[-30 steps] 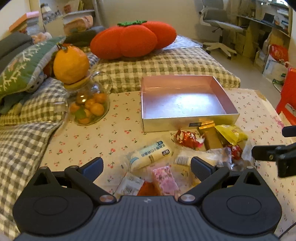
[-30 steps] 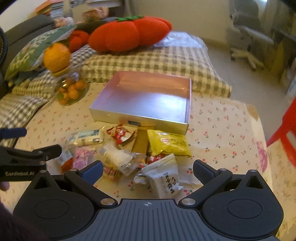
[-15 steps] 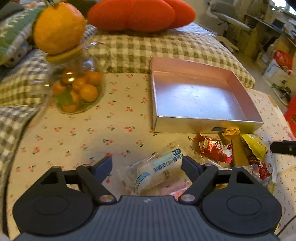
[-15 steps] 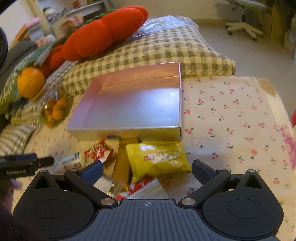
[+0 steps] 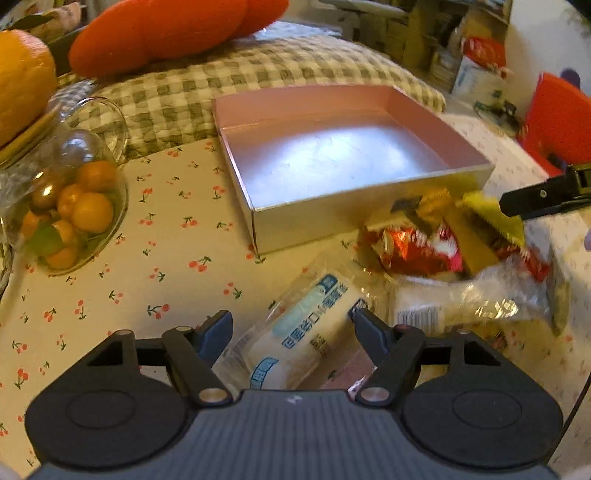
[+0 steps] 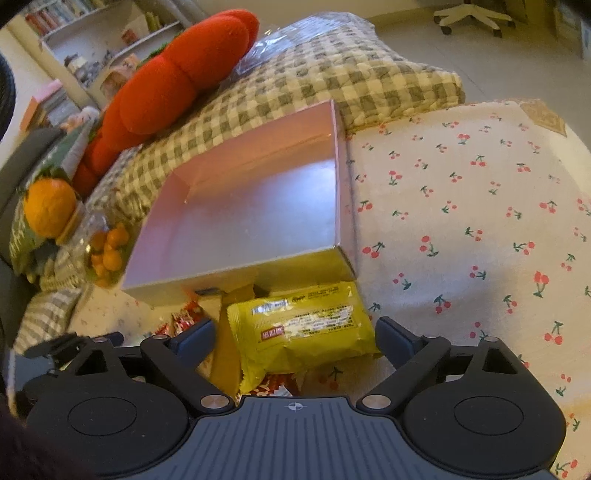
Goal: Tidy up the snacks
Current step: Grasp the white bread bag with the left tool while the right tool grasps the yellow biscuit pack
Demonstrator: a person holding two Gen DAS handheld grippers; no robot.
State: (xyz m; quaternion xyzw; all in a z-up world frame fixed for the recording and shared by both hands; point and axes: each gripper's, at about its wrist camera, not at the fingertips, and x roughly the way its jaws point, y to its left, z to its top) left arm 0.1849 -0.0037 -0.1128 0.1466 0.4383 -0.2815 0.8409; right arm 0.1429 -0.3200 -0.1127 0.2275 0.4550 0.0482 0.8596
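An open silver box [image 5: 332,218] with a pink inside stands empty on the cherry-print tablecloth [image 5: 166,277]. A heap of snacks lies in front of it. My left gripper [image 5: 291,326] is low over a white and blue packet [image 5: 310,325], which lies between its closing jaws; the pads do not clearly press it. My right gripper [image 6: 295,332] straddles a yellow packet [image 6: 303,328], its jaws closing with small gaps on both sides. The box [image 6: 240,280] is just beyond. A red wrapper [image 5: 413,247], a gold bar [image 5: 469,240] and a clear packet [image 5: 461,306] lie alongside.
A glass jar of small oranges [image 5: 70,214] with a big orange [image 5: 18,74] on top stands at the left. A checked cushion [image 5: 258,74] and a red plush cushion [image 5: 166,29] lie behind the box. Bare tablecloth [image 6: 480,221] stretches right of the box.
Both grippers have dropped towards the snack heap. The left jaws have narrowed around the white and blue packet. The right gripper now straddles the yellow packet, its jaws slightly narrower.
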